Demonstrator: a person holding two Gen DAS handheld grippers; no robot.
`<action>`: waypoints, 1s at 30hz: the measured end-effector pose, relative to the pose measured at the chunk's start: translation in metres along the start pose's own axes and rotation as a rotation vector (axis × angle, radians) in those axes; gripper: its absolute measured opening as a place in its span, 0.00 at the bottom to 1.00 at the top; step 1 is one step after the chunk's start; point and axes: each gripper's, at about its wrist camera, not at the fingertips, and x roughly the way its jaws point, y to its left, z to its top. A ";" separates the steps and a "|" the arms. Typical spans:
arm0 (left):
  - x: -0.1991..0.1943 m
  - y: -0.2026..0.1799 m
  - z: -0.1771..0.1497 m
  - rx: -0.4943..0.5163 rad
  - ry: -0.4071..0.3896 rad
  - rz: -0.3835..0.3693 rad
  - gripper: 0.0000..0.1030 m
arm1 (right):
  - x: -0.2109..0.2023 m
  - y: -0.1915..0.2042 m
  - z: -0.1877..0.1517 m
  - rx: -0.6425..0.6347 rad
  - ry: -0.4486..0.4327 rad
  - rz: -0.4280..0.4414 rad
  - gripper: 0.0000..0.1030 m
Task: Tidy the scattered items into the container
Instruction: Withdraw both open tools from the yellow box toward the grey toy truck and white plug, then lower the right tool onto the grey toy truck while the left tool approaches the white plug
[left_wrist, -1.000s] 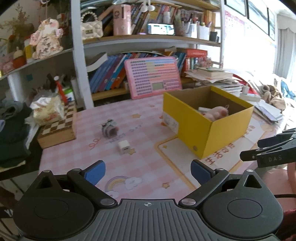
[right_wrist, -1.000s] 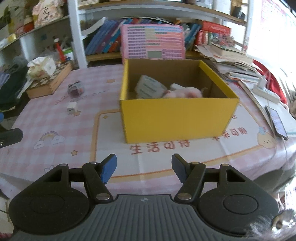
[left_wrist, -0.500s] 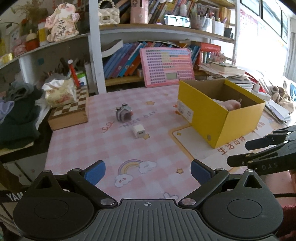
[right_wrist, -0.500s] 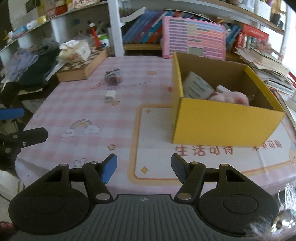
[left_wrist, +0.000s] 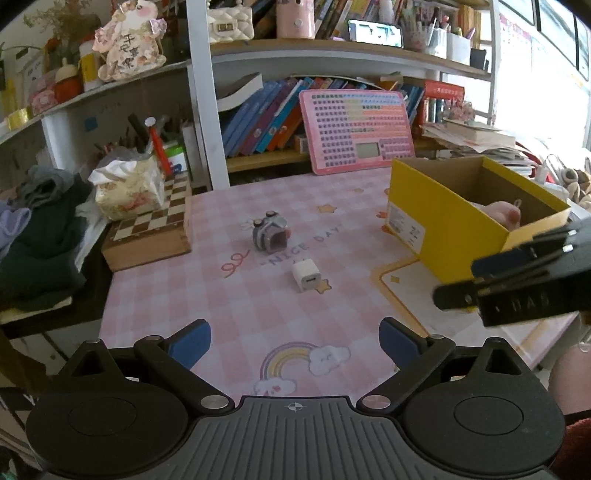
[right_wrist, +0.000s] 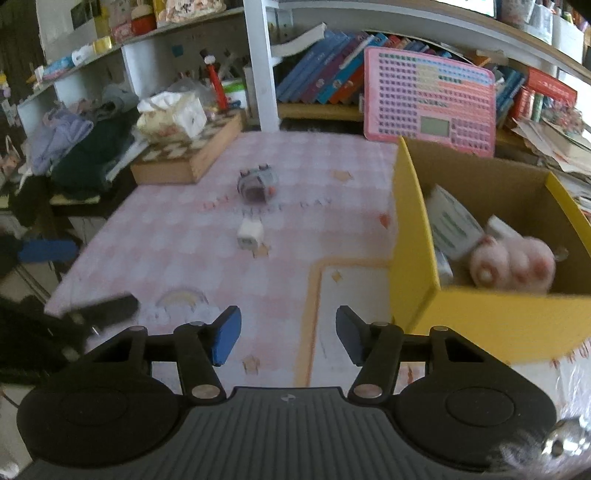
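A yellow box (left_wrist: 436, 218) stands at the right of the pink checked table; it also shows in the right wrist view (right_wrist: 491, 317), holding a pink plush toy (right_wrist: 513, 264) and white packets (right_wrist: 452, 221). A white charger cube (left_wrist: 306, 275) (right_wrist: 250, 233) and a small grey toy (left_wrist: 269, 234) (right_wrist: 256, 181) lie on the mat at mid-table. My left gripper (left_wrist: 294, 341) is open and empty, low over the near edge, facing both. My right gripper (right_wrist: 288, 334) is open and empty, near the box's left front corner.
A wooden chessboard box (left_wrist: 151, 232) with a tissue pack (left_wrist: 127, 184) sits at the table's left edge. A pink keyboard toy (left_wrist: 358, 129) leans on the bookshelf behind. Dark clothes (left_wrist: 40, 236) pile at far left. The right gripper's body (left_wrist: 528, 280) crosses the left wrist view.
Both grippers have swung left, away from the box and toward the charger and grey toy, which now sit nearer the centre of each view. Both stay open and empty.
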 end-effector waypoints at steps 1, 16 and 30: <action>0.006 0.000 0.002 -0.002 0.005 0.000 0.95 | 0.004 0.000 0.005 -0.002 -0.002 0.005 0.54; 0.093 0.006 0.024 -0.023 0.064 0.016 0.78 | 0.068 -0.013 0.088 -0.009 0.006 0.069 0.54; 0.166 -0.002 0.029 -0.038 0.133 0.015 0.57 | 0.130 -0.010 0.143 -0.086 0.069 0.118 0.57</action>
